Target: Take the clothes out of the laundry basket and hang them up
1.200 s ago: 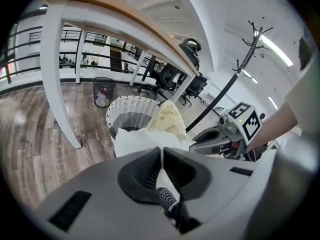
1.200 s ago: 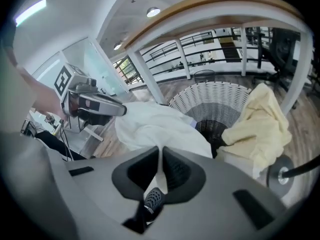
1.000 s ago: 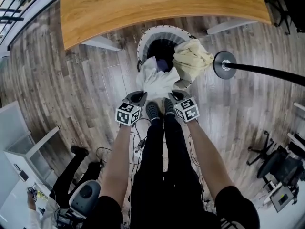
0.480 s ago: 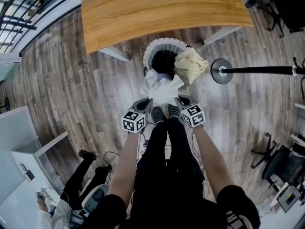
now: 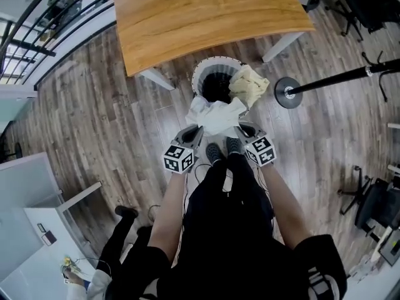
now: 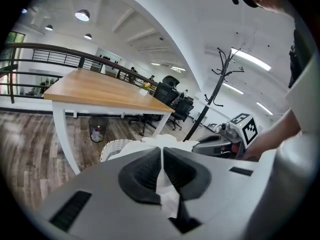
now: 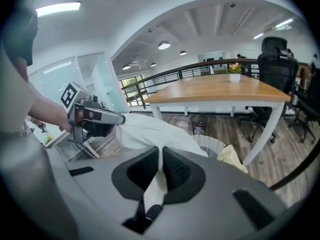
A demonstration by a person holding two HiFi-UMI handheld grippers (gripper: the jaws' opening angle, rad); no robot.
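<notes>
Now both claws grip one white garment (image 5: 215, 114), which is spread between them at the centre of the head view, just below the laundry basket (image 5: 201, 79). The left claw (image 5: 195, 130) pinches the cloth's left edge and the right claw (image 5: 241, 127) its right edge. The garment's upper part overlaps the basket's near rim in this view.

In the left gripper view the two dark pads (image 6: 142, 174) are pressed together, with a fold of white fabric caught between them and trailing toward the bottom of the frame. The right gripper view shows the same: a strip of white cloth squeezed between closed pads, the rest of the garment billowing to the upper left toward the other claw.

A cream garment (image 5: 249, 83) is draped over the basket's right rim. The basket is round, white and ribbed, with a dark inside. It stands on the wooden floor (image 5: 106, 117) by the near edge of a wood-topped bench (image 5: 206, 17) that fills the top of the frame. Right of the basket is the round base of a coat stand (image 5: 286, 92), its pole running toward the right edge. The person's shoes (image 5: 224, 150) show just below the white garment, between the two claws.
</notes>
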